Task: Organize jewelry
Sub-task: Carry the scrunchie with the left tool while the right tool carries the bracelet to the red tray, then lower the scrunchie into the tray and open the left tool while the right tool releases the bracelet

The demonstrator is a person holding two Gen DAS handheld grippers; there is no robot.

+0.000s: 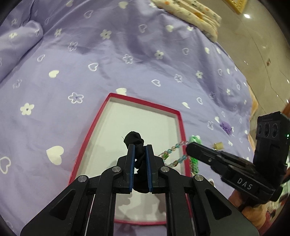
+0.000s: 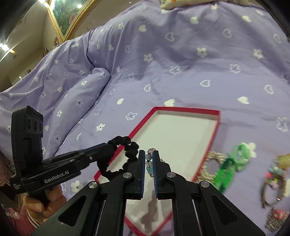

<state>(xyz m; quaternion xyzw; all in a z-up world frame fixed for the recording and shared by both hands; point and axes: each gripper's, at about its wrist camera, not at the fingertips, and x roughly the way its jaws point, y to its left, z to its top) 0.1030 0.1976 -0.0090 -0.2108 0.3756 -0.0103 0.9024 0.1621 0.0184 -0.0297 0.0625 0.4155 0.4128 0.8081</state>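
Observation:
A shallow red box with a white inside (image 1: 178, 116) (image 2: 216, 116) lies on a purple bedspread. My left gripper (image 1: 140, 148) is shut on a black scrunchie (image 1: 135, 138) and holds it above the box; it also shows in the right wrist view (image 2: 126, 145). My right gripper (image 2: 149, 154) is shut on a clear blue bead bracelet (image 2: 149, 163) above the box. In the left wrist view the bracelet (image 1: 174, 147) hangs from the right gripper's tip (image 1: 189, 148) at the box's right edge.
Loose jewelry lies on the bedspread right of the box: a green chain (image 2: 228, 168), a glittery ring (image 2: 211, 159), hair bands (image 2: 273, 181), a purple flower piece (image 1: 225, 127). A folded floral blanket (image 1: 197, 12) lies at the far bed edge. A framed picture (image 2: 63, 16) hangs behind.

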